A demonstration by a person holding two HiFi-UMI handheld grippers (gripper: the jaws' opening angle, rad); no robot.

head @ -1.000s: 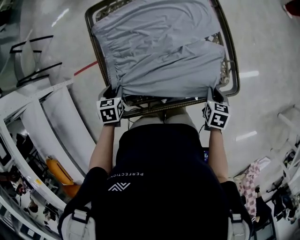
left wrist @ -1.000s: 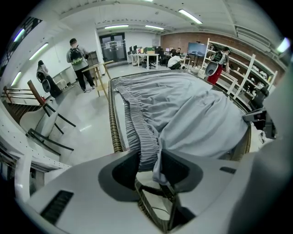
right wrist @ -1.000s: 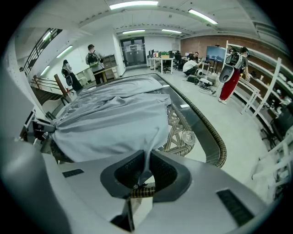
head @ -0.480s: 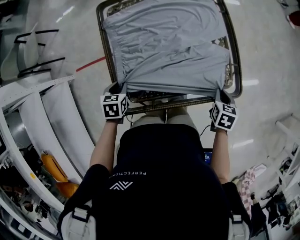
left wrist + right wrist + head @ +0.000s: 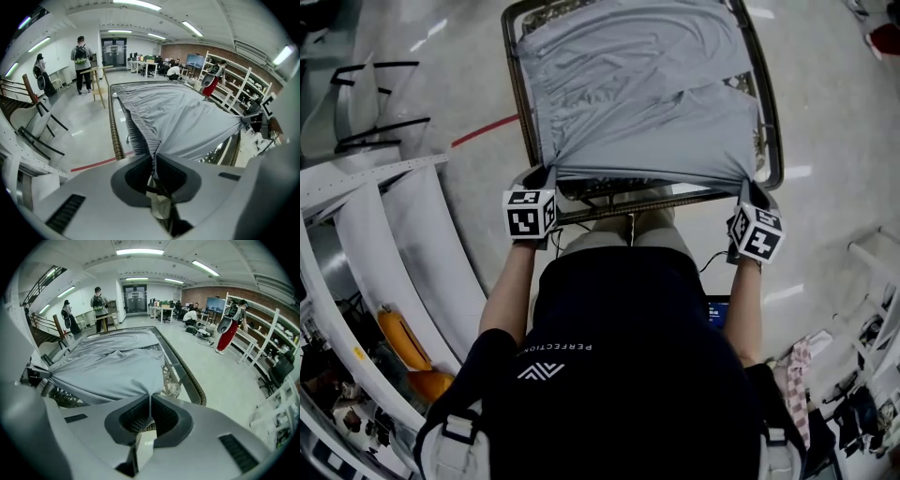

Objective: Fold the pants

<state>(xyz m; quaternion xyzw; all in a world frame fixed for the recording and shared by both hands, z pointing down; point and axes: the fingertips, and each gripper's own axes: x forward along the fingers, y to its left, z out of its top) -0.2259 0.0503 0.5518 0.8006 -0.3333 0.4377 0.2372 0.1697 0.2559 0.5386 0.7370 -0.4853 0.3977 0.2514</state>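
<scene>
White print [image 5: 558, 348] across the back of the person's dark shirt [image 5: 628, 394] appears to read "PERFECTION", upside down in the head view, with a white chevron logo [image 5: 538, 373] beside it at 7 o'clock. Each tool's cube carries black-and-white square marker patterns.

The light grey fabric pants [image 5: 637, 94] lie spread over the dark woven-rimmed surface [image 5: 772, 122], at 12 o'clock from the person, covering most of it. The near hem hangs stretched between the two tools.

The left tool [image 5: 539, 178] is at the pants' 7 o'clock corner. In the left gripper view, its jaws are closing with the gathered cloth pinched between them. The right tool [image 5: 750, 189] is at the 5 o'clock corner. In the right gripper view, its jaws are clamped on a thin fold of the pants, which runs taut up out of the grip.
</scene>
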